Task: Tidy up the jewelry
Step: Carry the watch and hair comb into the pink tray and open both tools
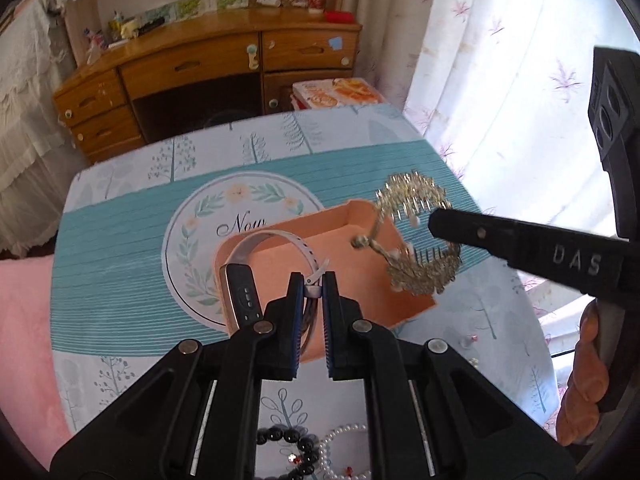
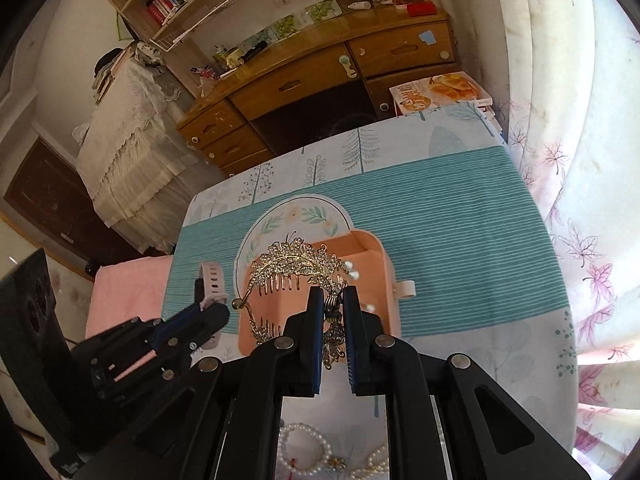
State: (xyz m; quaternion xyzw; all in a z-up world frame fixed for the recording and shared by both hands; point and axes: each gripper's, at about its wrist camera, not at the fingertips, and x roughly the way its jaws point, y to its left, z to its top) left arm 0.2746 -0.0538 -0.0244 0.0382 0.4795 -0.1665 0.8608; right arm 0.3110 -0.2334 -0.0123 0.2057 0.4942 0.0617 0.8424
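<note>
At the centre of the left wrist view, the left gripper (image 1: 313, 285) is clamped on the pale strap of a smartwatch (image 1: 244, 294), held above the open peach box (image 1: 320, 240) on the teal tablecloth (image 1: 120, 260). Right of centre, the right gripper (image 1: 434, 224) pinches a gold hair comb (image 1: 416, 196) that hangs over the box's right end. Along the bottom edge lie a black bead bracelet (image 1: 298, 440) and a pearl bracelet (image 1: 340, 436).
</note>
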